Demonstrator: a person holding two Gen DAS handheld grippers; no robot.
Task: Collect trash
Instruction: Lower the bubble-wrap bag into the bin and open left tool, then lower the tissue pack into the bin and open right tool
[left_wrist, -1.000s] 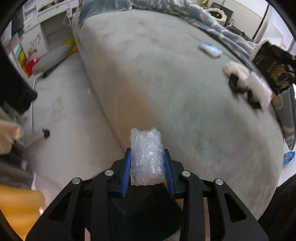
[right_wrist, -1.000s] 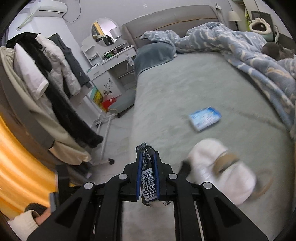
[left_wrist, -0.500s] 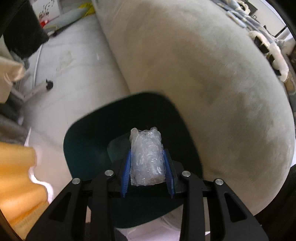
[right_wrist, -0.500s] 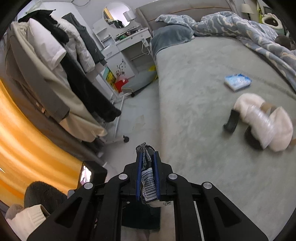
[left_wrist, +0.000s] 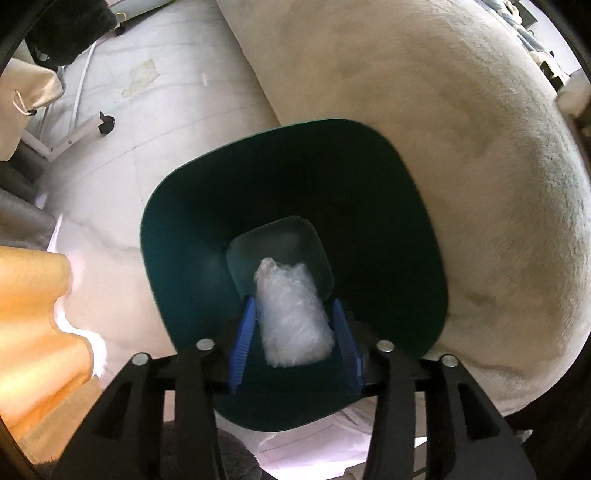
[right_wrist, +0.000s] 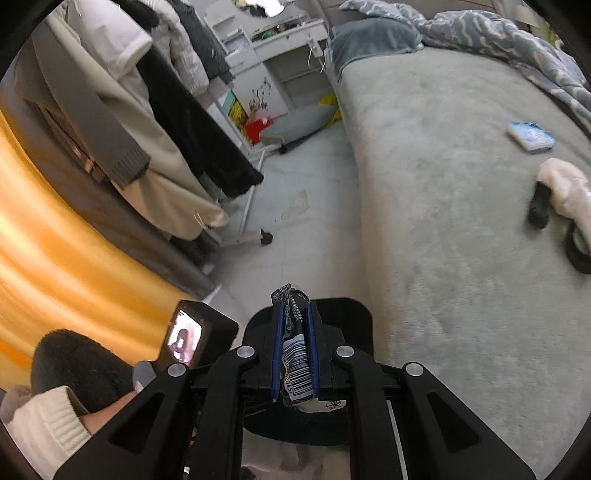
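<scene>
Left gripper (left_wrist: 294, 334): pointed steeply downward, directly over the mouth of the dark green bin (left_wrist: 388, 206). The blue pads (left_wrist: 242, 339) are spread wider than the load; a narrow gap is seen on each side, so the jaws are parted and no firm pinch is made.
Bubble-wrap wad (left_wrist: 293, 317): a clear, crumpled plastic bundle is seen between the left fingers, its upper end lying over the pale bottom of the bin. Whether it is touched by either pad cannot be told.
Right gripper (right_wrist: 294, 354): held lower-angled, aimed forward across the floor toward the bed edge. The jaws are closed to a narrow slot and clamped on a dark wrapper (right_wrist: 293, 343).
Dark wrapper: held upright and flattened between the blue pads (right_wrist: 276, 350); a white barcode panel faces the camera, and the crimped top edge sticks out past the fingertips.
Dark green bin: stood on the pale floor (left_wrist: 155, 122), just beside the edge of the bed (left_wrist: 461, 147). In the right wrist view only a dark rim (right_wrist: 354, 314) is seen behind the fingers.
Bed surface: a grey-green cover is recorded; a small blue-and-white packet (right_wrist: 530, 136) and a white fluffy item with black parts (right_wrist: 565, 195) lie on it, well apart from both grippers.
Surroundings: a rack of hung coats (right_wrist: 155, 122) is noted at the left; an orange curtain (right_wrist: 55, 258) is seen below it.
</scene>
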